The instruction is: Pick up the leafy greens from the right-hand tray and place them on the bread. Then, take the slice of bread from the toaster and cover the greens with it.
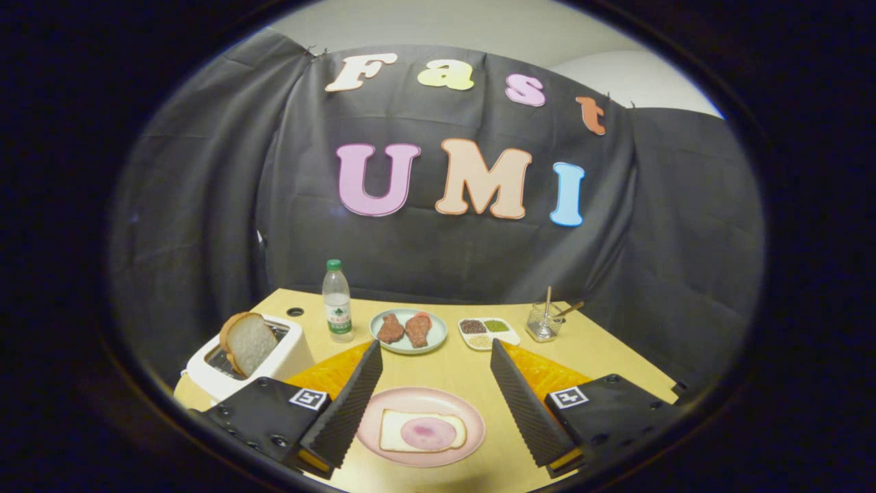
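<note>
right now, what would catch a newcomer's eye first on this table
Probably the pink plate lying between the open fingers of the hand-held gripper, carrying a bread slice topped with a round of ham. Next, the white toaster beside the left finger, with a slice of bread standing tilted out of its slot. Beyond the fingers stands a water bottle next to a plate of meat.

My two fingers point(430, 383) stand wide apart, each carrying a square black-and-white marker tag point(307, 398) I cannot decode. The bottle point(337, 301) has a label, its print too small for me to read
</note>
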A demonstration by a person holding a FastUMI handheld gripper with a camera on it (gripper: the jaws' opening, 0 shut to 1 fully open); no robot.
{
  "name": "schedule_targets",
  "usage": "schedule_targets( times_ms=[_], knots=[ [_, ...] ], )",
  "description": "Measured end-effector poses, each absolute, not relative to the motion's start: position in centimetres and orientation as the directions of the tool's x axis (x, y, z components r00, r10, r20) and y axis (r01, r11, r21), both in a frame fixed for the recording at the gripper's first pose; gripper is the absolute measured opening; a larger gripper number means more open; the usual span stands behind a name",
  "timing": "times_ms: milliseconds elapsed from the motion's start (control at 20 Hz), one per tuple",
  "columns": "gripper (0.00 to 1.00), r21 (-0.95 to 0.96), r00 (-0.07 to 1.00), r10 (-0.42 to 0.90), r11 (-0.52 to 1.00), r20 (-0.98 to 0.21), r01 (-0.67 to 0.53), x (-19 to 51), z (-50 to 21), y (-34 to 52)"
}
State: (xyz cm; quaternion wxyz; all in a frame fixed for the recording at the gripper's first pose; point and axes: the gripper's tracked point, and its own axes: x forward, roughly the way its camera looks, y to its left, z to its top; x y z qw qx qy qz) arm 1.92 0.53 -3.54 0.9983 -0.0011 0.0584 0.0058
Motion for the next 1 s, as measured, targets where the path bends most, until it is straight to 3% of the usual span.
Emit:
schedule_targets(
  times_ms=[450, 1000],
  knots=[
    [1.00, 0.062, 0.967, 0.158, 0.987, -0.199, -0.149, 4.0, -6.9, -9.4],
    [0.98, 0.269, 0.925, 0.171, 0.960, -0.338, -0.079, 7.7, -15.1, -23.9]
  ],
)
